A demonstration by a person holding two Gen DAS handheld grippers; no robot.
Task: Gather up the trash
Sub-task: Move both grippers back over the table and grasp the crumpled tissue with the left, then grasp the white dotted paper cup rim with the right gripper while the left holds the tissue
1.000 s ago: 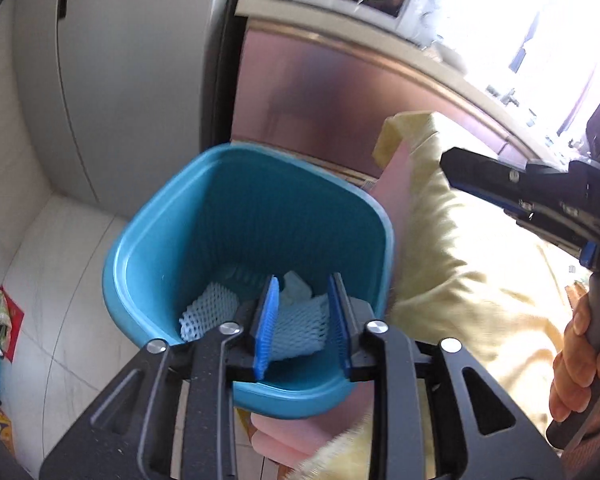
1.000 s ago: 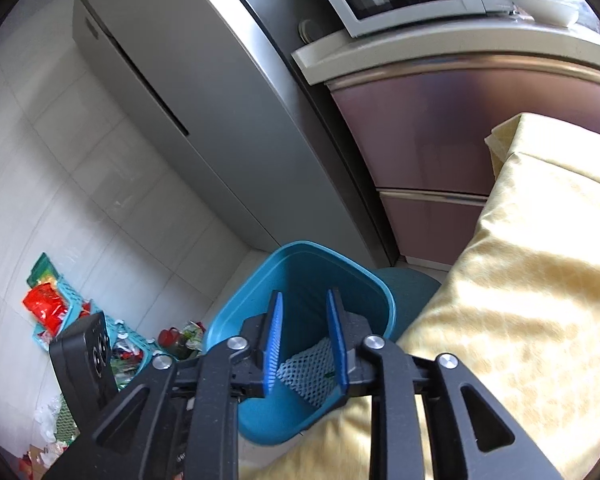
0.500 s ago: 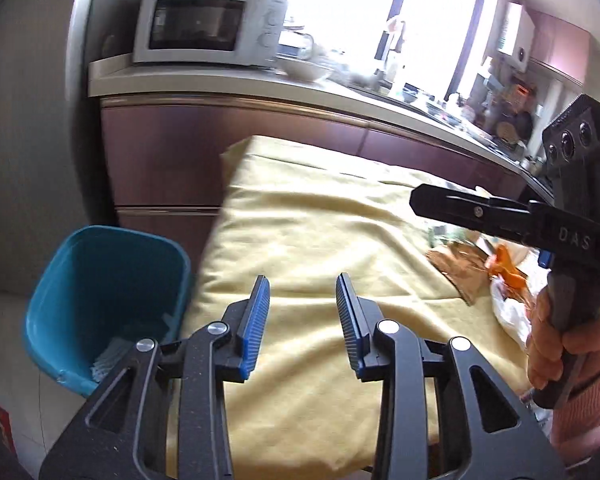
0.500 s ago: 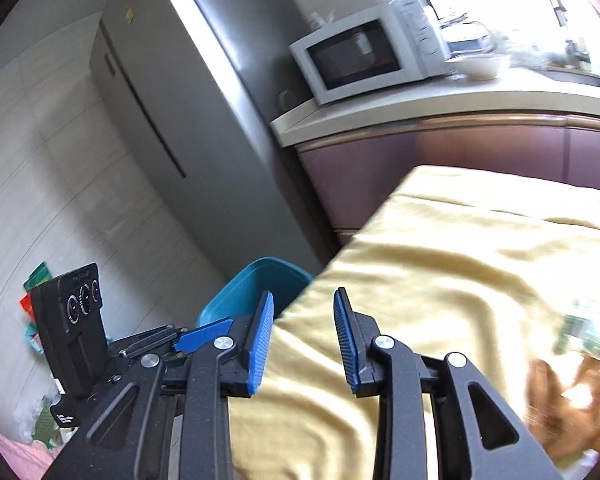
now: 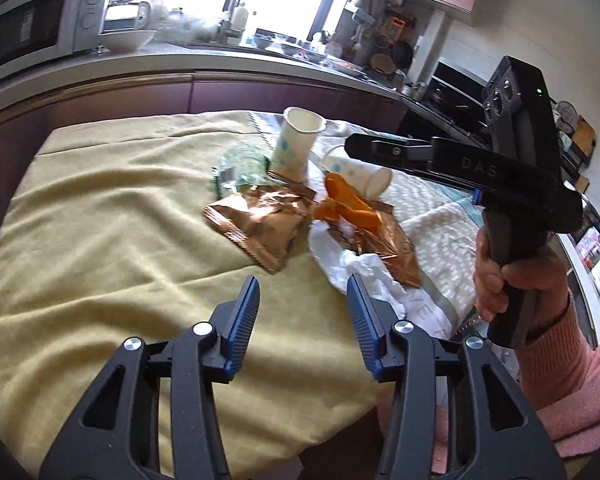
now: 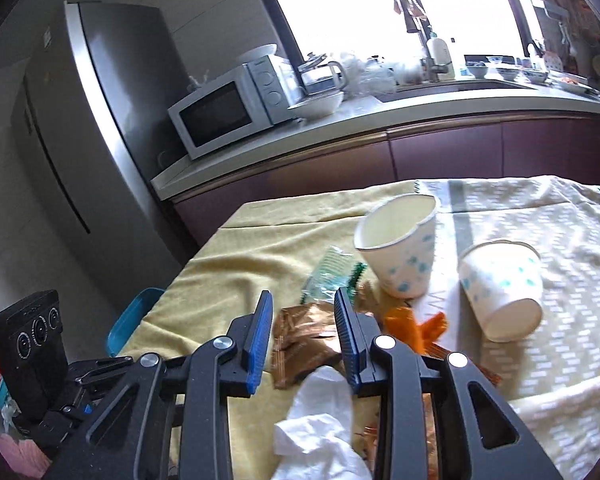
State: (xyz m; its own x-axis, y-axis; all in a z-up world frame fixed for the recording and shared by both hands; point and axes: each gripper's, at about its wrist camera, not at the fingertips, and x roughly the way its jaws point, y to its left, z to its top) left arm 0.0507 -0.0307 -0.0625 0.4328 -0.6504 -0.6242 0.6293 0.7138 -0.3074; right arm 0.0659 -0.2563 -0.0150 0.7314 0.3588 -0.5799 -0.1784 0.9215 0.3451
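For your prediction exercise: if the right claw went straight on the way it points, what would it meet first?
Most likely the copper foil wrapper, framed between the right claw's open fingers; the white tissue lies nearer but lower, and depth is unclear.

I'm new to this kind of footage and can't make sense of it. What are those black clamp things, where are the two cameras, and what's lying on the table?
No robot here: a person holds a handheld two-finger gripper in each hand, each with a fisheye camera looking along its blue-padded fingers. One view looks out from the left gripper, whose jaws are opening with nothing between them; it also shows the person's hand on the other tool. The other view looks out from the right gripper, also empty. On the yellow tablecloth lies trash: a copper foil wrapper, an orange scrap, a white tissue, a clear green-edged wrapper and two dotted paper cups, one upright, one tipped over. Nothing is held.
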